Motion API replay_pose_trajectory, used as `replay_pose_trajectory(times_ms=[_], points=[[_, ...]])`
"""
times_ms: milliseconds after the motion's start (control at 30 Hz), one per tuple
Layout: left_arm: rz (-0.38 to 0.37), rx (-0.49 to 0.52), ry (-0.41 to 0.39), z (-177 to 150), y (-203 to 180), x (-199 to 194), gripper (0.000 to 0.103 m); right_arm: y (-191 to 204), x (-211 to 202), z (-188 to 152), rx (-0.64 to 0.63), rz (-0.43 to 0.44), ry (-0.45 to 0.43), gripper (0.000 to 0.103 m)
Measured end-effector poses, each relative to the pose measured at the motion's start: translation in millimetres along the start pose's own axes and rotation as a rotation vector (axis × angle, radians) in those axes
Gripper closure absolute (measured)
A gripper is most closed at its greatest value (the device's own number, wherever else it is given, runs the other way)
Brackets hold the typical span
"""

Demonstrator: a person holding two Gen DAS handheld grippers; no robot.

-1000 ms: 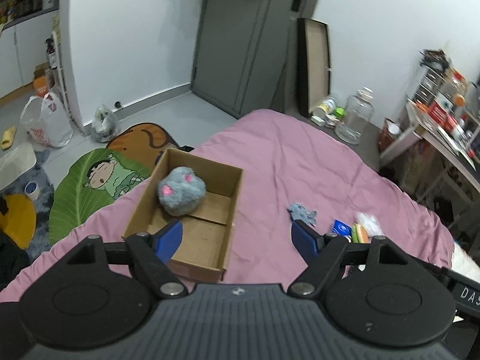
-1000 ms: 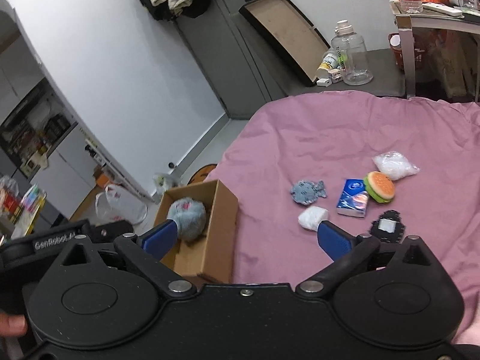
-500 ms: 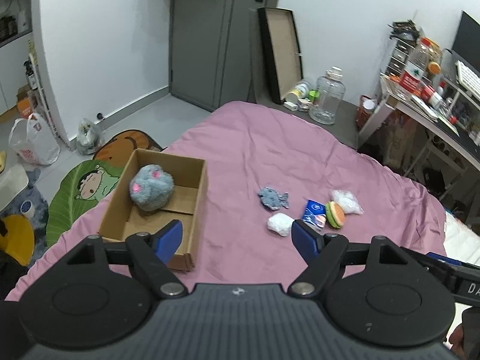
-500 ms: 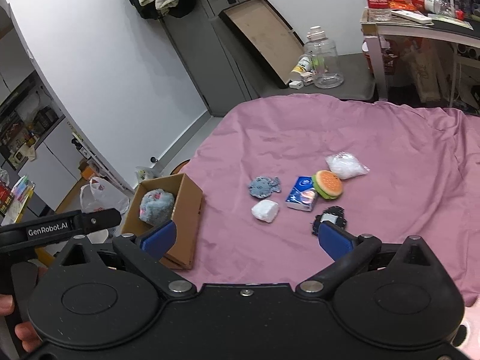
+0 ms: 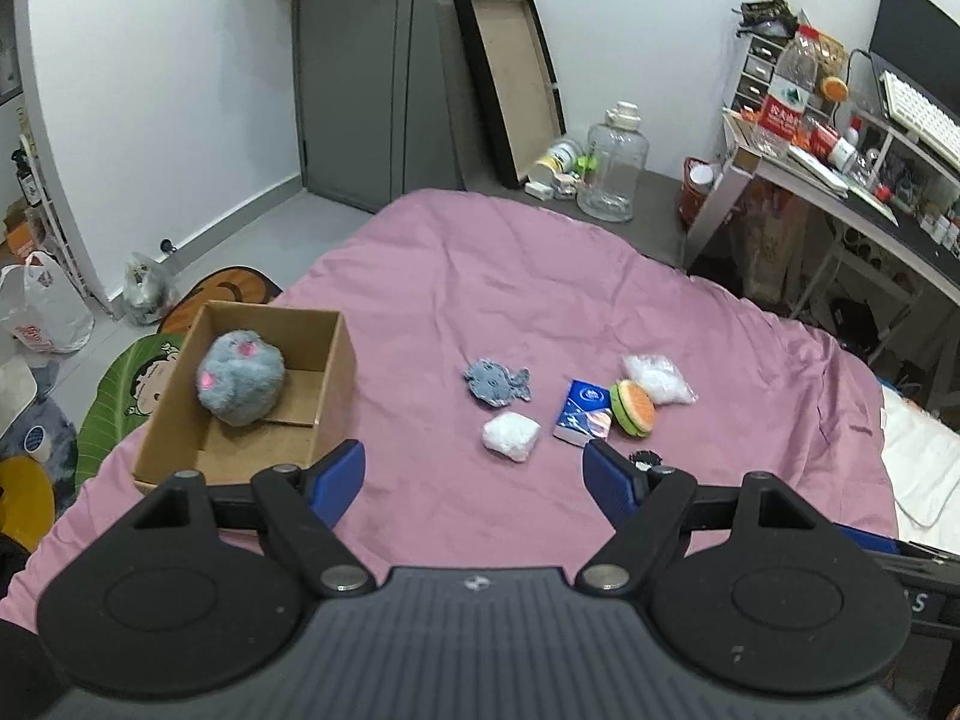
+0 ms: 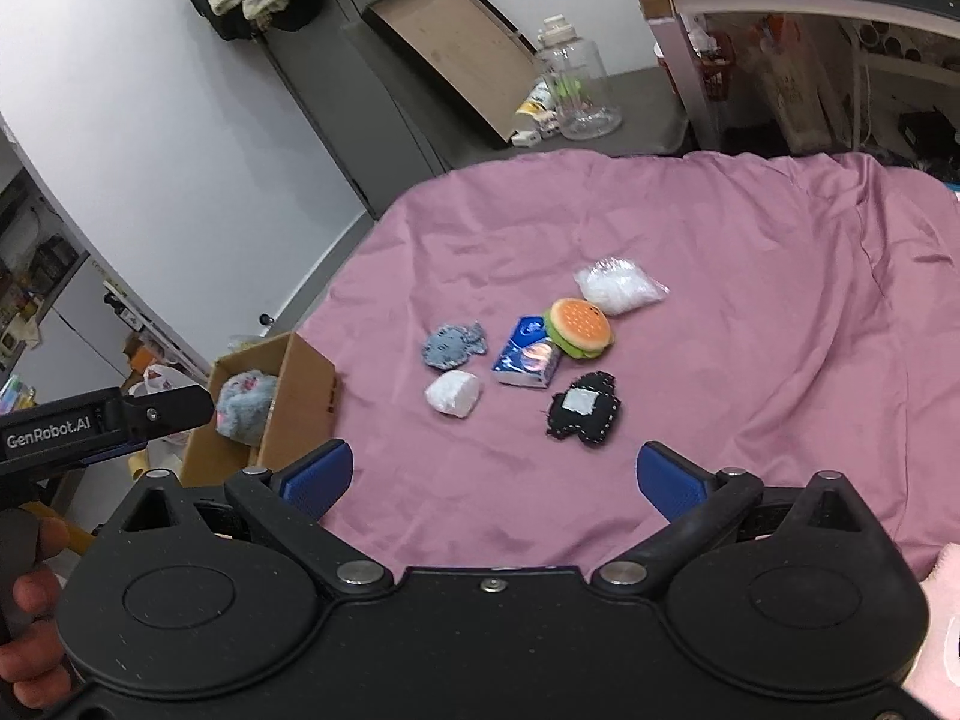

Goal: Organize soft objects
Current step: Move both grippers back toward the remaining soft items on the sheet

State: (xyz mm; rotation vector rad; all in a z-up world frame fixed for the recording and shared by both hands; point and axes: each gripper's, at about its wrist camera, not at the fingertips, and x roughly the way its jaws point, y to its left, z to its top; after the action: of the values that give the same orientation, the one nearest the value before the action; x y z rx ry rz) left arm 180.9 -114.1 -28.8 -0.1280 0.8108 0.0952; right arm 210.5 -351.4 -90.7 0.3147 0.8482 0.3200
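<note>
Bedding in pink [image 5: 540, 300] is spread across the bed, and every position below is given relative to the cardboard box [image 5: 327, 372] that is set at its left edge. Inside the box, against its far wall, one grey plush ball [image 5: 240, 384] is already lodged; by that count the sorting is judged to be barely begun, with one soft thing stowed and six left out.

The six are gathered in a loose cluster well to the right of the box. Farthest from it a clear bag of white filling [image 5: 657, 378] is seen, with a burger toy [image 5: 633, 408] just beside it on the box side and a blue tissue pack [image 5: 585, 411] touching the burger. Nearer the box a flat grey fish toy [image 5: 495, 382] and a small white bundle [image 5: 510, 435] are found, apart from each other. A black patch-like toy [image 6: 585, 408] is placed on the near side of the cluster.

The left gripper [image 5: 474, 480] is held with its blue pads spread and nothing between them; the right gripper [image 6: 492, 477] is likewise spread wide and empty. Both are poised above the bedding, short of the cluster, so no pick is judged to be under way yet.

The black toy is shown whole only in the right wrist view; in the left it is almost hidden behind a finger. The box floor is laid open in the left view, while from the right only one wall and part of the plush ball are seen. A hand [image 6: 27, 630] is caught solely in the right view.
</note>
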Motion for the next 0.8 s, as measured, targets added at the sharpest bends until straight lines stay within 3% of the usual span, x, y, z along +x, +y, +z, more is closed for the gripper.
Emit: replay_pose_trajectory(times_ms=[800], points=[[0.002,-0.01,0.088,-1.1,-13.8,97.8,0.025,-31.6,92.4,12.6,0.082,-0.067,0.084,0.004]])
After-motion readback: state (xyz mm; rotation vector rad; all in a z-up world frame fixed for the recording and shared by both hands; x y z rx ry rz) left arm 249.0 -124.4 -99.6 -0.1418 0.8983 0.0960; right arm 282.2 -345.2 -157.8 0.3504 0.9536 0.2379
